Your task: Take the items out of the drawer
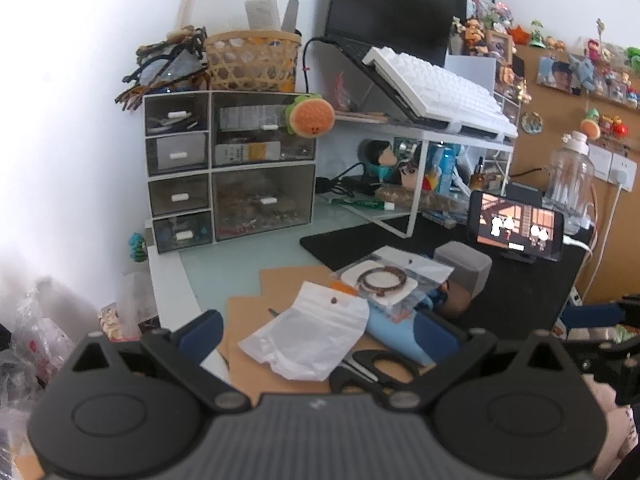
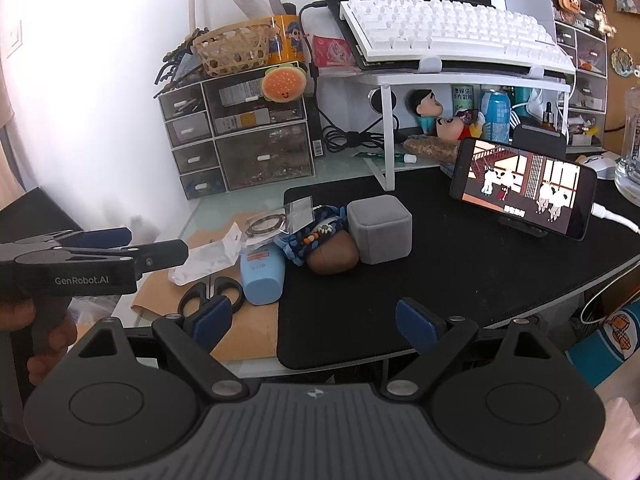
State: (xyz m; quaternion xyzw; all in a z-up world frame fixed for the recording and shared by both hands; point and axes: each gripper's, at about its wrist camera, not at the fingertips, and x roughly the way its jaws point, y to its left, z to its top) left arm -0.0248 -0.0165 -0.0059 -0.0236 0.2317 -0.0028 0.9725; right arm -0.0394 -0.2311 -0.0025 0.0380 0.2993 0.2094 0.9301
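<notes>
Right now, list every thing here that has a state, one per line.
Left hand-held gripper: open, empty.
Right hand-held gripper: open, empty.
Drawer unit: all visible drawers shut.
Phone: screen on, propped on a stand, cable plugged in.
Laptop: lid open, screen dark.
Scissors: blades closed, lying flat.
Grey box: lid closed.
Water bottle: capped, upright.

The drawer unit [image 2: 240, 136] shows only murky clutter through its tinted fronts, too blurred to name; left of it, the wall is washed out by glare; the scissors [image 1: 372, 364] in front of it lie half hidden behind the left gripper [image 1: 320, 334]; far right of it, the water bottle [image 2: 632, 148] is cut by the frame edge; labels on the blue tube [image 2: 262, 276] stay illegible.
</notes>
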